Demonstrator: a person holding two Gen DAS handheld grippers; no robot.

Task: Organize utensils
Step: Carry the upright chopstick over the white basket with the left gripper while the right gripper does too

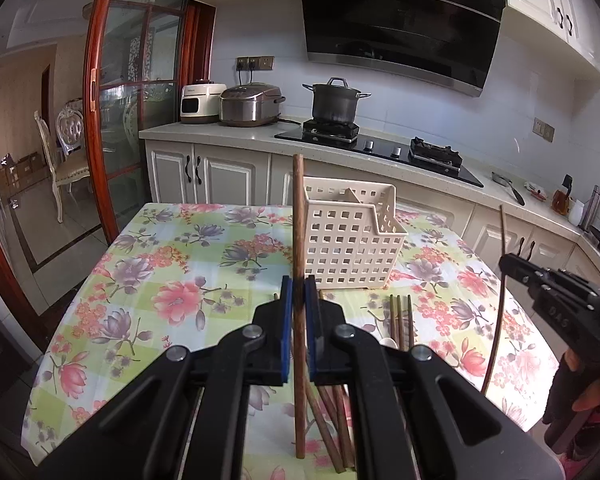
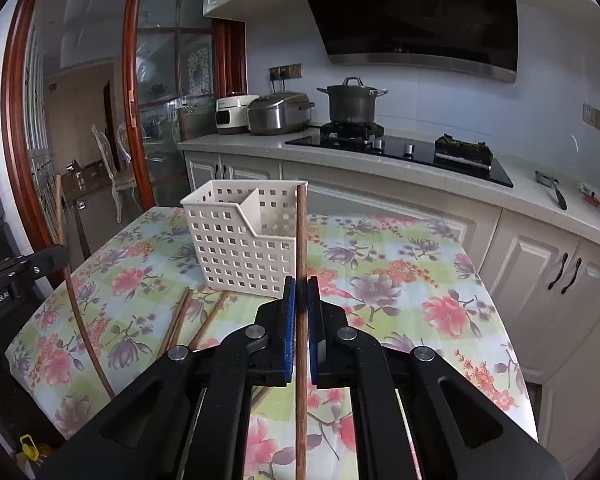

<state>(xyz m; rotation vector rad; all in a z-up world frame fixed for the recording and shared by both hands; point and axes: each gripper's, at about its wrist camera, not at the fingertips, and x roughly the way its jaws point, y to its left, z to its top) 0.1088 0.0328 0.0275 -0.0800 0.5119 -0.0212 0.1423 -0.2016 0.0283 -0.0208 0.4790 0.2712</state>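
- Left gripper [image 1: 299, 286]: jaws closed on a brown wooden chopstick [image 1: 299, 220], held upright, running above and below the blue pads.
- Right gripper [image 2: 301, 288]: jaws closed on a second wooden chopstick [image 2: 301, 232], likewise upright between the pads.
- White perforated basket [image 1: 352, 240]: standing on the table beyond both sets of jaws, just right of the left jaws, just left of the right jaws; an inner divider is visible.
- Loose chopsticks [image 1: 400, 320]: lying flat on the floral tablecloth [image 1: 172, 264], below and right of the left jaws, near the basket's base.
- Spoon [image 1: 389, 342]: white, partly hidden beside the loose chopsticks.
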